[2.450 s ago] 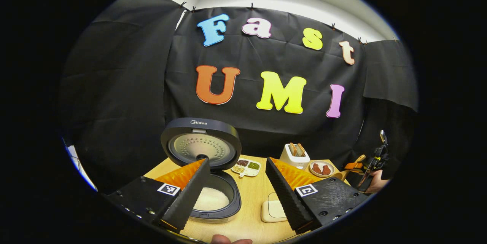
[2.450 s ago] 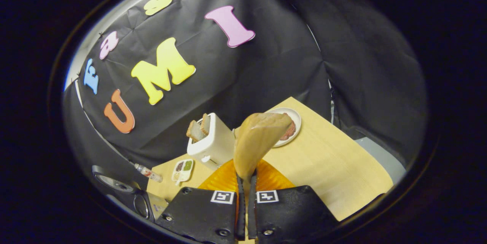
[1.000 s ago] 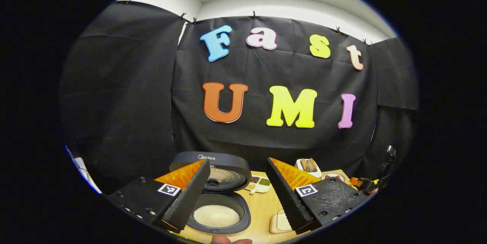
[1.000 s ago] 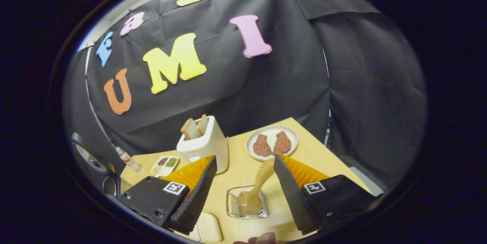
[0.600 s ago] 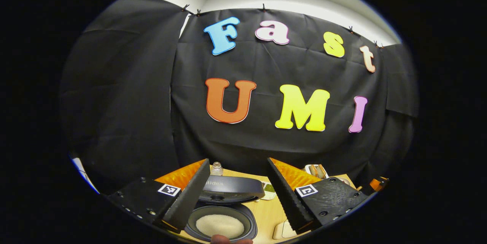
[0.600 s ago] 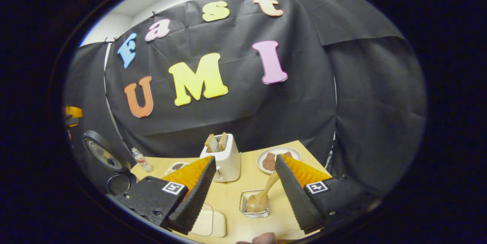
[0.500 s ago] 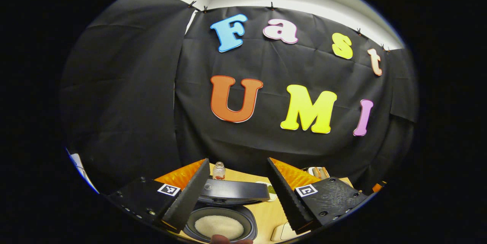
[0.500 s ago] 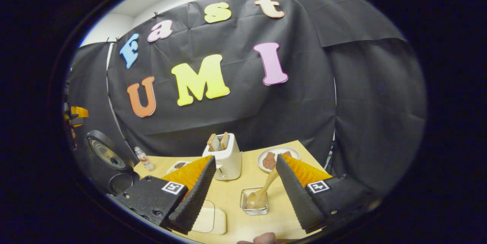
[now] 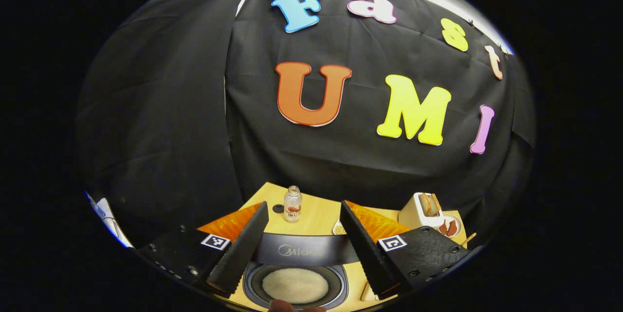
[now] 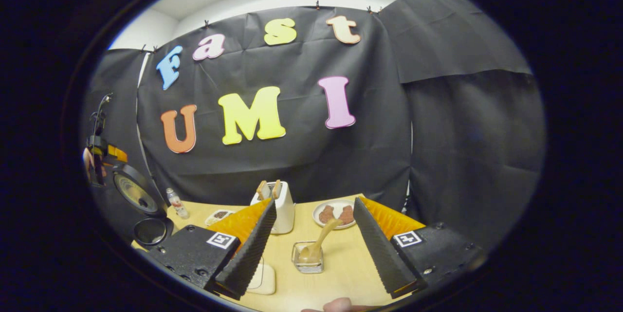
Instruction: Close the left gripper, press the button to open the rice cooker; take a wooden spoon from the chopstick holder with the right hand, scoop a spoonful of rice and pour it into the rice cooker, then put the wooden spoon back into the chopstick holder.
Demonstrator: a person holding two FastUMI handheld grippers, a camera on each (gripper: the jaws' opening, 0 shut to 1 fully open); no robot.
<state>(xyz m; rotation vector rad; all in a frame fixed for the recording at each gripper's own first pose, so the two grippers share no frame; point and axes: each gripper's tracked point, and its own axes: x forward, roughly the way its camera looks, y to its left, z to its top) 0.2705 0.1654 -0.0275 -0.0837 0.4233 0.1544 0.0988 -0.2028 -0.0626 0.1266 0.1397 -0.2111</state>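
On the light wooden table (image 10: pixel 340 273), the wooden spoon (image 10: pixel 319 243) sits in the small clear holder (image 10: pixel 307 258). White rice fills the round black rice cooker (image 9: pixel 295 284). The right gripper (image 10: pixel 316 248) and left gripper (image 9: pixel 298 248) are both spread wide, holding nothing.

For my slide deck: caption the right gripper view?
Open right gripper above the wooden spoon resting in the chopstick holder, toaster behind.

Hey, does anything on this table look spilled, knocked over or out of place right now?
Nothing stands out. The wooden spoon leans bowl-down in the chopstick holder, the rice cooker stands open with rice in its pot, and the toaster and small bottle stand upright. No spilled grains show on the table.
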